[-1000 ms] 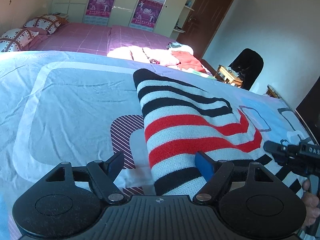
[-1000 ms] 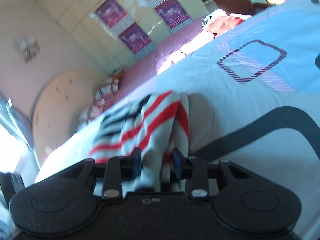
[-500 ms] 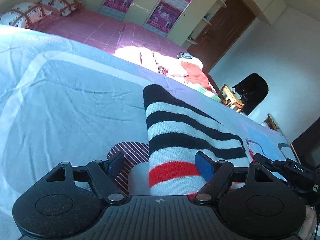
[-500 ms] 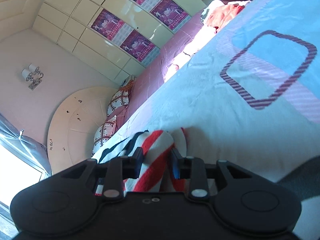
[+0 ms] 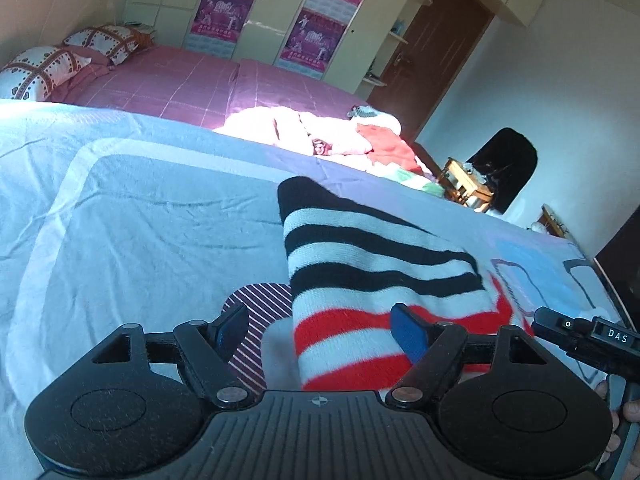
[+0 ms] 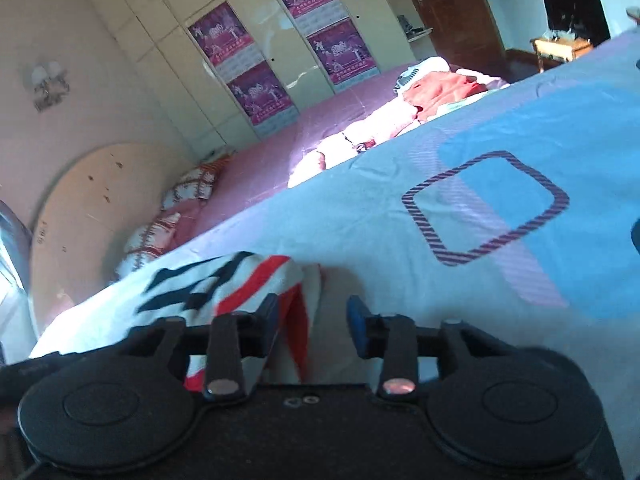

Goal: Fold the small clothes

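The left gripper (image 5: 318,330) hangs low over the blue bedsheet (image 5: 132,240), its 2 fingers spread wide. The striped knit garment (image 5: 372,280), banded black, white and red, lies folded on the sheet, running from between those fingers toward 1 o'clock; neither pad presses it. At 3 o'clock the other tool's black tip pokes in. On the right wrist view, the right gripper (image 6: 314,320) has just been opening: its fingers stand apart, the garment's red-edged fold (image 6: 240,288) lying at 10 o'clock against the left finger, unpinched. A clothes pile (image 5: 340,136) sits at 12 o'clock.
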### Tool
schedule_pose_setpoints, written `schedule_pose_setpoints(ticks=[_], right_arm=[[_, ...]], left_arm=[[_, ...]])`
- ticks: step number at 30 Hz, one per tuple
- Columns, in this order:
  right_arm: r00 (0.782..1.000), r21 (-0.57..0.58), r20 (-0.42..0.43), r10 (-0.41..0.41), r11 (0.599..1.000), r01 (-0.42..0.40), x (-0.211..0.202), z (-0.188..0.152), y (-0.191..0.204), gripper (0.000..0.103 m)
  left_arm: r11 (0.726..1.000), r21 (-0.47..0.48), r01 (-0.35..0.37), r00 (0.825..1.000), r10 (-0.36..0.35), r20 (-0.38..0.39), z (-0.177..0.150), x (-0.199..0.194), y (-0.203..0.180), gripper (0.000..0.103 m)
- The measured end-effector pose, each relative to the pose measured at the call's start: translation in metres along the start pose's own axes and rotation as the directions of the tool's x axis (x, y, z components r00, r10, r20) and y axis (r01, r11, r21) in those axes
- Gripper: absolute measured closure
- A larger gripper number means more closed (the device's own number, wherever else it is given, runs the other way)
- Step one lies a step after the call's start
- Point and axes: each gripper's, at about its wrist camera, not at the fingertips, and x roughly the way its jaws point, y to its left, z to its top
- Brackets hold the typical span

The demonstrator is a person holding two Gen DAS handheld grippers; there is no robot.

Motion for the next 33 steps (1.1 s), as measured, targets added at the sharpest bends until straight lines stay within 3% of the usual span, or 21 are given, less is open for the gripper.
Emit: schedule_pose_setpoints(ticks=[4,7,11,13,15,16,17,20,22,24,26,29,33], right_arm=[[0.995,0.034,-0.051,0.086,0.996,-0.084,-0.044,-0.024,0.013,0.063],[0.986,0.119,-0.092,0.141,0.984,-0.129,-0.062,-0.043,0.015,0.062],[0.981,0.205,-0.12,0.15,0.971,-0.124,-0.068,-0.063,0.021,0.053],[0.985,0.185,-0.14,0.098,0.98,-0.071,-0.066,-0.07,0.027,0.053],[0.982,0.222,-0.153,0.111,0.972,-0.075,-0.062,-0.073,0.025,0.056],[0.978,0.24,-0.162,0.134,0.966,-0.093,-0.059,-0.076,0.025,0.067],[0.976,0.238,-0.16,0.145,0.966,-0.104,-0.058,-0.082,0.026,0.089],[0.988,0.13,-0.124,0.094,0.989,-0.077,-0.062,-0.086,0.039,0.089],[0.988,0.055,-0.155,0.01,0.998,-0.001,-0.055,-0.099,0.04,0.09],[0.986,0.146,-0.16,0.05,0.989,-0.027,-0.05,-0.109,0.022,0.091],[0.985,0.163,-0.159,0.061,0.986,-0.035,-0.055,-0.103,0.022,0.087],[0.991,0.11,-0.126,0.04,0.994,-0.026,-0.07,-0.095,0.032,0.081],[1.0,-0.027,-0.026,-0.017,1.0,0.016,-0.091,-0.084,0.051,0.081]], left_arm=[[0.996,0.069,0.059,0.998,-0.058,-0.014,-0.027,-0.04,-0.011,0.025],[0.995,0.078,0.055,0.998,-0.054,-0.007,-0.046,-0.057,-0.013,0.025],[0.998,0.012,0.064,0.998,-0.064,-0.004,-0.058,-0.062,-0.004,0.025],[0.998,0.019,0.062,0.998,-0.062,0.0,-0.062,-0.064,-0.004,0.025],[0.998,0.042,0.047,0.999,-0.047,-0.001,-0.068,-0.065,-0.007,0.025],[0.998,0.036,0.05,0.999,-0.05,-0.006,-0.073,-0.064,-0.007,0.025],[0.998,0.024,0.052,0.999,-0.051,-0.011,-0.077,-0.062,-0.005,0.025],[0.999,0.009,0.031,0.999,-0.031,-0.006,-0.092,-0.064,-0.003,0.025],[1.0,0.01,0.014,1.0,-0.014,-0.003,-0.106,-0.063,-0.003,0.025],[1.0,0.03,-0.001,1.0,0.001,0.013,-0.113,-0.068,-0.005,0.025],[1.0,0.014,0.001,1.0,-0.001,0.009,-0.113,-0.075,-0.003,0.025],[1.0,0.009,0.002,1.0,-0.002,0.016,-0.115,-0.094,0.006,0.026],[0.999,0.021,-0.032,0.999,0.031,0.044,-0.112,-0.109,0.01,0.026]])
